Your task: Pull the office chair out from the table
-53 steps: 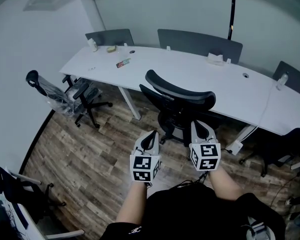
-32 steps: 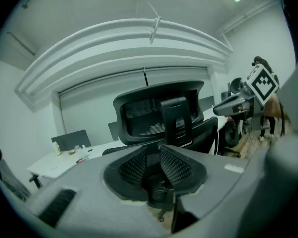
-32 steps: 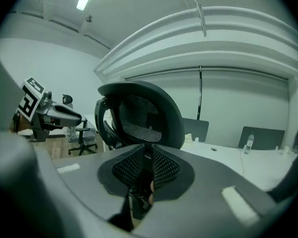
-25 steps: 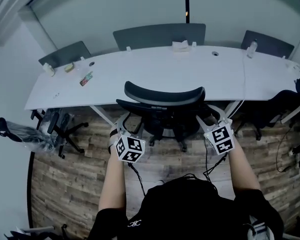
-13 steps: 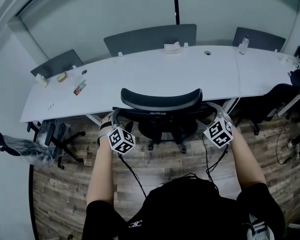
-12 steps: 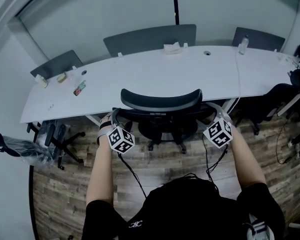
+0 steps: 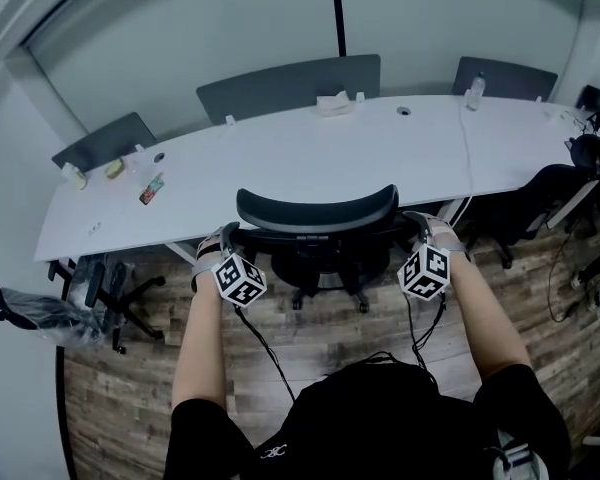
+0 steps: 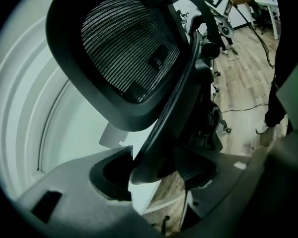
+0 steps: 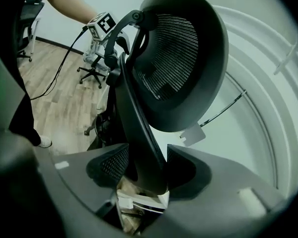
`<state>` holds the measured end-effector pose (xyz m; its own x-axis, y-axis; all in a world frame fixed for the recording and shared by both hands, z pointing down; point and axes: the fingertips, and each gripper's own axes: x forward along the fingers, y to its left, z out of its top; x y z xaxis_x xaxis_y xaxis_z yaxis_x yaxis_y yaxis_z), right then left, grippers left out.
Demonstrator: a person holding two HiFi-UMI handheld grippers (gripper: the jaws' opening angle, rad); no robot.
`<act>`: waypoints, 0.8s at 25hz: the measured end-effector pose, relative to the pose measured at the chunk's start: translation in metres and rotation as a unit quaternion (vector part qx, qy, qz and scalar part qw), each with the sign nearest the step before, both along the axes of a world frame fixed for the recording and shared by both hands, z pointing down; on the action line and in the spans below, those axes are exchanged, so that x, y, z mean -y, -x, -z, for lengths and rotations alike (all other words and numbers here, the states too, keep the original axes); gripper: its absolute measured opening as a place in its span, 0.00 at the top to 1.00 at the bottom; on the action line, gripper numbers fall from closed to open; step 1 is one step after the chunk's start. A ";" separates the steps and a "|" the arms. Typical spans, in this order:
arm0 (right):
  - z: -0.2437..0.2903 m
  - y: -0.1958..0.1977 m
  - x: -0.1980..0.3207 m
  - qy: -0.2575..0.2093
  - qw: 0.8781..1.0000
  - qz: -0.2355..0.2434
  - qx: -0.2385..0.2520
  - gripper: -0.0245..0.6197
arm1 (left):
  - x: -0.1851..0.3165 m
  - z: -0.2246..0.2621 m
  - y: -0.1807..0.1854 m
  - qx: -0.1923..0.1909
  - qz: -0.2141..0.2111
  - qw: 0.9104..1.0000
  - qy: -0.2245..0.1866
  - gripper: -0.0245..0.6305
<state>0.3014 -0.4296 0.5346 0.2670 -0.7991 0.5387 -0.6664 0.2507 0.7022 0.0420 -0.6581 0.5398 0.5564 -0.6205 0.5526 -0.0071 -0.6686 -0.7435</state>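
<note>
A black mesh office chair (image 7: 315, 208) stands tucked against the long white table (image 7: 280, 158). My left gripper (image 7: 226, 238) is at the left edge of its backrest and my right gripper (image 7: 418, 230) at the right edge. In the left gripper view the backrest's frame (image 8: 124, 48) runs down between the jaws of the left gripper (image 8: 159, 170), which are closing on it. The right gripper view shows the same: the frame (image 9: 174, 58) fills the gap of the right gripper (image 9: 146, 167), whose jaws are closing on it.
Another chair (image 7: 100, 288) stands at the left under the table's end and a third (image 7: 550, 198) at the right. Grey divider panels (image 7: 290, 78) line the table's far side. A small packet (image 7: 150, 189) and a bottle (image 7: 470, 90) lie on top. Cables (image 7: 260, 338) trail over the wooden floor.
Both grippers moved from in front of my body out to the chair's two sides, rolled, and came in around the backrest's edges. The chair has not visibly shifted.
</note>
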 end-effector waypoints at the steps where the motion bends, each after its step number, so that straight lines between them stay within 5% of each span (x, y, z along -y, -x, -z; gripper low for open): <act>1: 0.000 0.000 -0.001 0.002 1.000 -0.001 -0.002 0.58 | -0.001 0.000 0.001 -0.002 -0.002 1.000 0.002 0.56; 20: -0.006 0.026 -0.038 0.036 0.998 -0.051 0.012 0.57 | -0.049 0.003 0.035 -0.007 -0.028 0.999 0.024 0.59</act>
<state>0.2758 -0.3920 0.5405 0.3308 -0.7272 0.6014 -0.7079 0.2302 0.6678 0.0069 -0.6095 0.5370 0.5975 -0.5605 0.5735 0.0216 -0.7037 -0.7102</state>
